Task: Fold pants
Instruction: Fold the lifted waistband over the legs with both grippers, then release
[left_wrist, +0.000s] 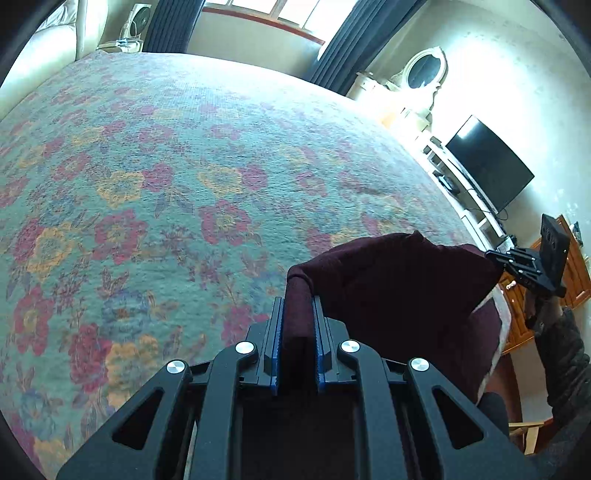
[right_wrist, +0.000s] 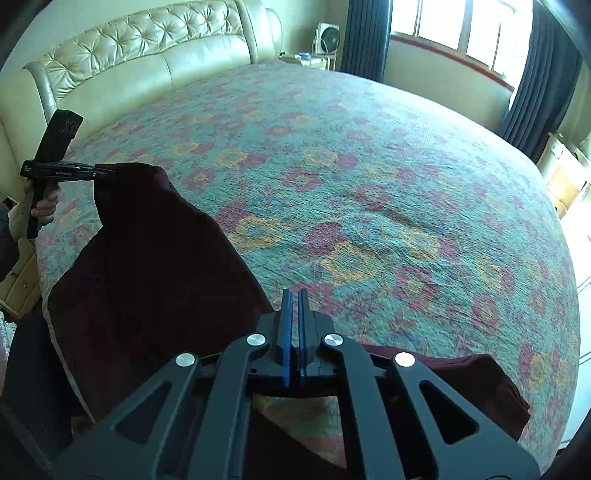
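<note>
My left hand-held gripper (left_wrist: 298, 310) is clamped on a bunched pants (left_wrist: 391, 280) edge; right hand-held gripper (right_wrist: 294, 306) is pinched nearly closed on the pants, above the bed (right_wrist: 369, 166).

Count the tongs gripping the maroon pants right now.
2. The left tongs pinch a bunched maroon fabric edge of the pants; the right tongs clamp another edge.

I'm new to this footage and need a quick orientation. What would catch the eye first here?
The dark maroon pants stand out, lifted over the near edge of the big floral bedspread. The left gripper clamps a bunched fold, and the right gripper pinches another edge. Behind, a tufted cream headboard and a bright window frame the bed.
</note>
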